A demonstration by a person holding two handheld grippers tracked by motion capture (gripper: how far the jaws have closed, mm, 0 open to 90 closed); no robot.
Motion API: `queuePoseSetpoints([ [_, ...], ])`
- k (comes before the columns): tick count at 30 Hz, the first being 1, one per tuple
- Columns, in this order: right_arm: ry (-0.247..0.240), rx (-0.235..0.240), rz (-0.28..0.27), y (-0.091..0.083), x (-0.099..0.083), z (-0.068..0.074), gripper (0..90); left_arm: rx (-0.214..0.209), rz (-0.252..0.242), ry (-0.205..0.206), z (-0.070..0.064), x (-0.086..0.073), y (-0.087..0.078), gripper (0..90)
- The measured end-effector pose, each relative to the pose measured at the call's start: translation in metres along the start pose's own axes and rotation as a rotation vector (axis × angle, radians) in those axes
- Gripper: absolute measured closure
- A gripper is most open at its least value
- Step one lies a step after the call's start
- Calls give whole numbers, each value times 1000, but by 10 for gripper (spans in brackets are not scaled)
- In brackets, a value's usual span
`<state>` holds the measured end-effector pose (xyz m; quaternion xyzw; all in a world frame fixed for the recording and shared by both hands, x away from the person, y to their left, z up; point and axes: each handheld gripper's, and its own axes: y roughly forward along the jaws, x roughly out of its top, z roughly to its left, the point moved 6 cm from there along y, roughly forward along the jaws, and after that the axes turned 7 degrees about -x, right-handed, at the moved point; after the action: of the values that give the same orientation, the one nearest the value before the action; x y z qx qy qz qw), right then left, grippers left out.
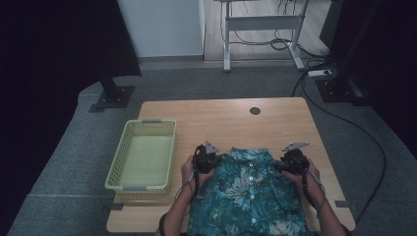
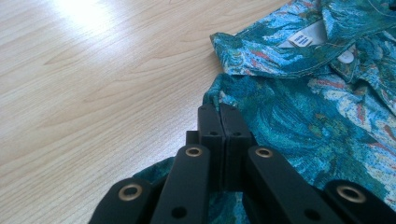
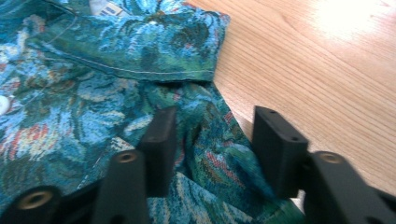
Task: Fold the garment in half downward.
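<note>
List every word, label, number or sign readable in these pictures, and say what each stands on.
Neck label inside the collar of the shirt: white with blue print, too small and blurred to read.
The same label at the top edge of the right gripper view: blue marks, cut off and blurred, unreadable.
Basket, table and both tools: no lettering to be made out.

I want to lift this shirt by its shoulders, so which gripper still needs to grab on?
The right gripper: its jaws stand open around the shirt shoulder fabric. The left gripper is already shut on its shoulder.
</note>
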<state>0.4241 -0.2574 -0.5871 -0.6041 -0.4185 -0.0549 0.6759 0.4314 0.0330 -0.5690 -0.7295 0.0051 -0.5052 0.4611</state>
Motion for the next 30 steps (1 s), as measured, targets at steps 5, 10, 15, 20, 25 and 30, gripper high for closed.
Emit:
queuePoseSetpoints([
  [5,-32,21,26,-2,3,7,714,4,-5,2,0,-1,-2,895],
  [10,-38,36,42,-2,4,11,816,6,-4,5,1,-1,-1,895],
  [15,-39,32,33,-2,4,13,862,6,-9,6,2,0,-2,896],
  [20,-39,21,10,-4,5,14,867,12,-14,5,3,2,-3,896],
  [25,-32,11,-20,-9,10,13,868,30,-24,2,5,5,-6,896],
  [30,-26,12,-48,-15,16,15,869,43,-30,1,7,8,-10,896],
])
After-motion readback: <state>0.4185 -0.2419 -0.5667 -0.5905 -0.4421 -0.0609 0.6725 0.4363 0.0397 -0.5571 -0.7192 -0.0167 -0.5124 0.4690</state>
